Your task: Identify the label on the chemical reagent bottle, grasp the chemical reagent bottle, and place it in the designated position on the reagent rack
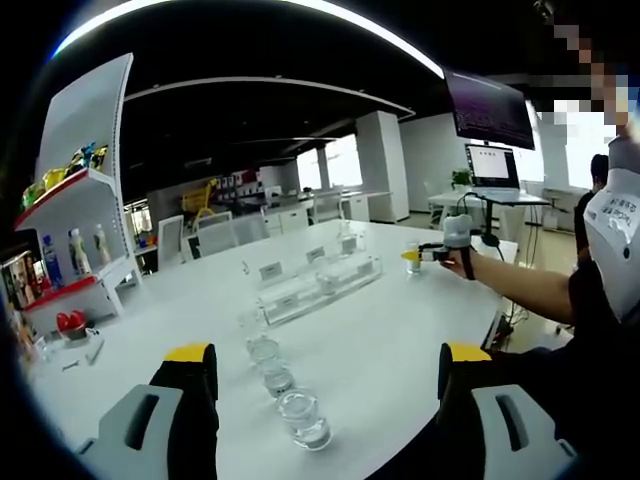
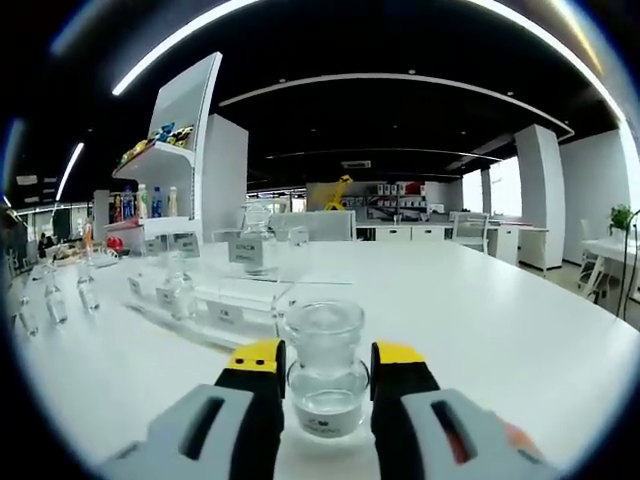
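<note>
Clear glass is what the reagent bottle (image 2: 327, 372) is made of; it is standing upright on the white table (image 2: 520, 320) between the yellow-tipped jaws of the right gripper (image 2: 325, 385), which are bracketing its lower body closely, though whether the pads are actually pressing the glass cannot be told from the right gripper view. The left gripper (image 1: 325, 375) is hanging wide apart over the table with nothing between its jaws, looking along a row of waiting bottles (image 1: 278, 378) toward the clear reagent rack (image 1: 315, 285). In the left gripper view the right gripper (image 1: 418, 255) is appearing at the end of the person's arm (image 1: 520, 285), beside the far end of the rack. Small labels (image 2: 243, 250) are showing on the rack, but their text is too small to read. The task is judged to be early in this cycle: the grasp is being set, while lifting and placing in the designated position are remaining.
</note>
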`<state>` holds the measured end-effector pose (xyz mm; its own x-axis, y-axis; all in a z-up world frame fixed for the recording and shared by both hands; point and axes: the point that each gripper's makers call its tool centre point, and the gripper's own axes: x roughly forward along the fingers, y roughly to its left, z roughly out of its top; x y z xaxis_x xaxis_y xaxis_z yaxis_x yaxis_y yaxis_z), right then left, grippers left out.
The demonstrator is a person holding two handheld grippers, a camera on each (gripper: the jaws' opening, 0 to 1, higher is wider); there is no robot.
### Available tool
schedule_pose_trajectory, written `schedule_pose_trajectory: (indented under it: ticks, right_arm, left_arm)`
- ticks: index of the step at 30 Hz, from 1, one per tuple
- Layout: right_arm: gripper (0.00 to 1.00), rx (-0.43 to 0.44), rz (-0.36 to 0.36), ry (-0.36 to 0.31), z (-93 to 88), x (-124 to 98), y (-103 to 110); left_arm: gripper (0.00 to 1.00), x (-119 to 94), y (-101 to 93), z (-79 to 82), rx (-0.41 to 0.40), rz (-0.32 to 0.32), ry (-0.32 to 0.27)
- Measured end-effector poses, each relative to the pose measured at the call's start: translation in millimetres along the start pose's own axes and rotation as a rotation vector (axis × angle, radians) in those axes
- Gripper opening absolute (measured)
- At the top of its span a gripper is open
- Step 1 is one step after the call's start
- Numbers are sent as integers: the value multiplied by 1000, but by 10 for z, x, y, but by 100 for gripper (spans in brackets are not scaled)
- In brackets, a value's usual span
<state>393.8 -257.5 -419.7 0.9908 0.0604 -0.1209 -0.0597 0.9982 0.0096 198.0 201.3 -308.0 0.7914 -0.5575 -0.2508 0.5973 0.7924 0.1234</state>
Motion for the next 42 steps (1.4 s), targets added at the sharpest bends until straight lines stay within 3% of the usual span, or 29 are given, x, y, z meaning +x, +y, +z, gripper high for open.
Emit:
schedule_pose_trajectory:
  ticks: [10,24,37,42]
  right_arm:
    - [27,50,5,-36,94,-20,-1]
    - [23,-65,-8,-48,97,-12,61]
    - [21,-53,-43,-47,111,-4,-9]
    - [21,-42,-24,-55,116,-19,-14]
  left_arm:
    - [91,7,-28,10,5,-6,1]
    - [91,-14,-8,42,10,-5,-4]
    - [91,3,14,36,8,-3,-3]
    - [91,4,5,24,8,-2,-1]
